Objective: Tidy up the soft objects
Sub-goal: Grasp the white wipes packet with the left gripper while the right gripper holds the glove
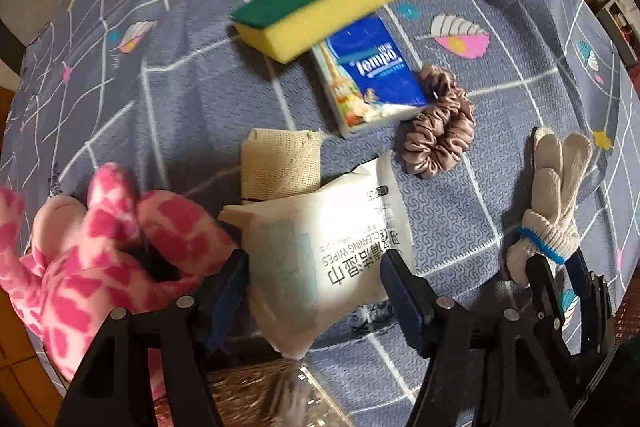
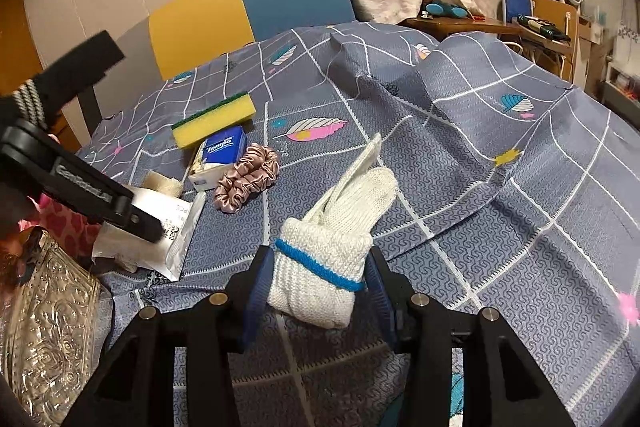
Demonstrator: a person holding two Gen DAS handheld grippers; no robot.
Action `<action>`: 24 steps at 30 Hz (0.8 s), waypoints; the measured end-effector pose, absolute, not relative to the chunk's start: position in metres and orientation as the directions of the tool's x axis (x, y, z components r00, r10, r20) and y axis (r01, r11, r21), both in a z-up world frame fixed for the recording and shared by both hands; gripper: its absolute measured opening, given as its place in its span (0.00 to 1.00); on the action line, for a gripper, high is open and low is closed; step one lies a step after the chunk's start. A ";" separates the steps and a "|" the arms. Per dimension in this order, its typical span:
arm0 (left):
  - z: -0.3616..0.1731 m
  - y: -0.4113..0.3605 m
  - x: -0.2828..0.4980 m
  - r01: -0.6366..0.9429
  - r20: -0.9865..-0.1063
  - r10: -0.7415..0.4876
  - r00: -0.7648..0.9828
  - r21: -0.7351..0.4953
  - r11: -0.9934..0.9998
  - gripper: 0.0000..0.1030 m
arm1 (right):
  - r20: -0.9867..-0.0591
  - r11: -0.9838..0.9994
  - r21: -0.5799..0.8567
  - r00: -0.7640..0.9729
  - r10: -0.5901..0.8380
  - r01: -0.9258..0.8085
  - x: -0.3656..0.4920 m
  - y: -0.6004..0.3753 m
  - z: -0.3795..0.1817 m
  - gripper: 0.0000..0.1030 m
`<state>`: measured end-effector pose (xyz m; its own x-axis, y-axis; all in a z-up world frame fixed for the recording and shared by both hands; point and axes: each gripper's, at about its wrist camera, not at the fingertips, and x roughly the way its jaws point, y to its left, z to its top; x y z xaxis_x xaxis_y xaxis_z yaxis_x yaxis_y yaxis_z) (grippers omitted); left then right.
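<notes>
My left gripper is shut on a white wet-wipes pack, held over the table's near edge; the pack also shows in the right wrist view. My right gripper is shut on the cuff of a white knit glove with a blue band; the glove also shows at the right of the left wrist view. On the grey-blue tablecloth lie a yellow-green sponge, a blue Tempo tissue pack, a mauve scrunchie and a beige gauze roll. A pink plush toy lies at the left.
An embossed silver container stands at the table's near left edge. A yellow and blue chair is behind the table. The cloth is rumpled into folds at the far right. A cluttered desk is beyond.
</notes>
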<state>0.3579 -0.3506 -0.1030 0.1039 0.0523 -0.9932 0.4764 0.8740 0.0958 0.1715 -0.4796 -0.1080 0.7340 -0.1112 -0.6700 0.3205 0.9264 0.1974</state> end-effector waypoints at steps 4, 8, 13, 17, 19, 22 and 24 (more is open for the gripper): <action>-0.115 -0.363 0.353 0.514 -0.986 0.107 0.129 0.159 0.843 0.74 | -0.667 0.927 0.193 0.736 -0.116 0.321 0.171 -0.479 -0.109 0.46; -0.120 -0.372 0.353 0.514 -0.980 0.144 0.141 0.196 0.835 0.74 | -0.669 0.930 0.180 0.733 -0.123 0.320 0.172 -0.476 -0.110 0.46; -0.115 -0.387 0.345 0.530 -0.966 0.145 0.213 0.239 0.813 0.52 | -0.665 0.928 0.190 0.738 -0.118 0.321 0.172 -0.477 -0.111 0.46; -0.099 -0.391 0.338 0.543 -0.961 0.084 0.263 0.219 0.811 0.41 | -0.664 0.927 0.193 0.738 -0.118 0.322 0.170 -0.477 -0.111 0.46; -0.093 -0.389 0.337 0.539 -0.964 0.044 0.263 0.185 0.822 0.36 | -0.664 0.927 0.190 0.738 -0.120 0.322 0.170 -0.476 -0.111 0.46; -0.087 -0.381 0.336 0.538 -0.964 -0.002 0.264 0.146 0.830 0.31 | -0.662 0.927 0.189 0.739 -0.122 0.323 0.169 -0.475 -0.111 0.46; -0.082 -0.377 0.331 0.545 -0.962 -0.033 0.272 0.126 0.829 0.28 | -0.661 0.926 0.193 0.740 -0.121 0.323 0.168 -0.476 -0.111 0.46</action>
